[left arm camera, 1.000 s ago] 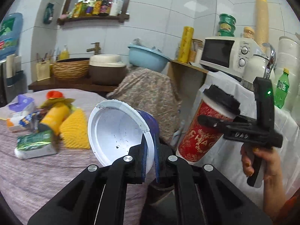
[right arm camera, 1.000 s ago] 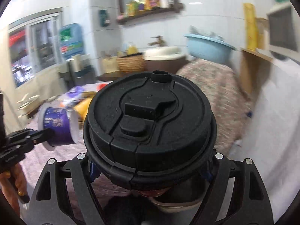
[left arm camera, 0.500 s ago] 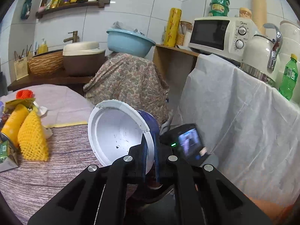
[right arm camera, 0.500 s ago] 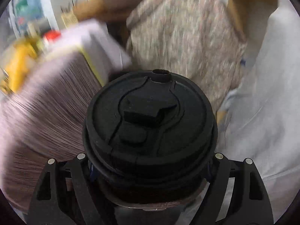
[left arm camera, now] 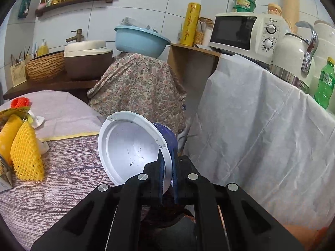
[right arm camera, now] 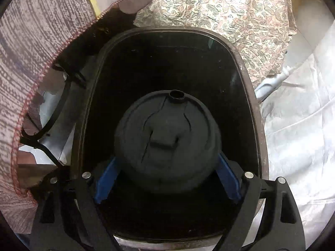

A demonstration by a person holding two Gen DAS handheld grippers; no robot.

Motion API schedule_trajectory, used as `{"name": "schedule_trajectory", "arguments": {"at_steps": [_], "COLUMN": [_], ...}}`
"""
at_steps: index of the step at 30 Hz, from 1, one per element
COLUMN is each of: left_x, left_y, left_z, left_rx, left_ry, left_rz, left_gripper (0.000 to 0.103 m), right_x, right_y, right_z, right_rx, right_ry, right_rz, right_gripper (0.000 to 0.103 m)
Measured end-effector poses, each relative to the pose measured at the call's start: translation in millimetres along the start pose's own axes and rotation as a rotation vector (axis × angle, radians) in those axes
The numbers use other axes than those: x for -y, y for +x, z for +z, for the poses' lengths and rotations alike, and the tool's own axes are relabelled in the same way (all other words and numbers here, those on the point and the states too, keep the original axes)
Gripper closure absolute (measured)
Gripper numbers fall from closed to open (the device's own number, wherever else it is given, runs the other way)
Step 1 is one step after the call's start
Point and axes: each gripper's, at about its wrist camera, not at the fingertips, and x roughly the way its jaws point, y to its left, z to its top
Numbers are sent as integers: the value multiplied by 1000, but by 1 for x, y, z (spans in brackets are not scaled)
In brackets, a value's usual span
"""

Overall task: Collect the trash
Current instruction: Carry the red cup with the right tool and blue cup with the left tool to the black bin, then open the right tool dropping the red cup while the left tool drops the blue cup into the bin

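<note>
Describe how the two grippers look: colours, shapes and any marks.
Both grippers are black plastic, each with two flat, angular arms that have cut-out windows and round silver bolt heads. The left gripper has thin fingers lined with dark blue ribbed pads. The right gripper has brighter blue pads that slant outward. No cables, labels or sleeves are visible on either one.

Round blue plastic tub (left arm camera: 134,148), smooth white interior, semi-gloss. Black cup lid (right arm camera: 167,144), matt moulded plastic. Dark oval plastic bin (right arm camera: 251,96), glossy rim. Striped mauve woven tablecloth (left arm camera: 52,179), coarse. Yellow foam fruit net (left arm camera: 26,154), open mesh.
</note>
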Motion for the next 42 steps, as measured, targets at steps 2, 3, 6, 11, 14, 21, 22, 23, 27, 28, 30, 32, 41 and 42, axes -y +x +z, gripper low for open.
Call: {"name": "schedule_trajectory", "arguments": {"at_steps": [2, 3, 6, 11, 14, 21, 22, 23, 27, 28, 30, 32, 41, 42], "left_x": [2, 2, 1, 4, 5, 10, 9, 10, 10, 10, 8, 6, 9, 13], "left_y": [4, 6, 11, 30, 50, 113, 122, 131, 156, 163, 173, 182, 158, 144], "left_z": [-1, -1, -1, -2, -6, -26, -30, -35, -49, -53, -59, -65, -55, -49], "left_rx": [-8, -13, -23, -61, -109, -247, -269, -289, -337, -352, -383, -411, -329, -291], "left_ry": [3, 2, -10, -11, -24, -70, -85, -93, -104, -106, -120, -131, -130, -122], "left_rz": [-5, -10, -19, -28, -54, -91, -93, -91, -74, -67, -70, -70, -23, -31], "left_gripper": [95, 95, 95, 95, 95, 95, 95, 95, 95, 95, 93, 82, 38, 35], "right_x": [1, 2, 6, 20, 25, 41, 43, 44, 48, 50, 48, 48, 49, 49], "right_y": [-7, -10, -23, -59, -81, -119, -120, -121, -125, -126, -125, -125, -121, -121], "right_z": [-5, -6, -9, -31, -51, -109, -115, -120, -138, -139, -143, -149, -162, -163], "right_rx": [21, 34, 74, 173, 221, 280, 271, 259, 227, 223, 220, 217, 198, 197], "right_ry": [10, 16, 32, 106, 114, 229, 242, 247, 270, 271, 278, 284, 293, 291], "right_rz": [13, 16, 8, 8, -30, -45, -45, -51, -84, -80, -83, -83, -92, -93], "right_gripper": [12, 11, 11, 11, 11, 11, 11, 11, 11, 11, 11, 11, 11, 11]}}
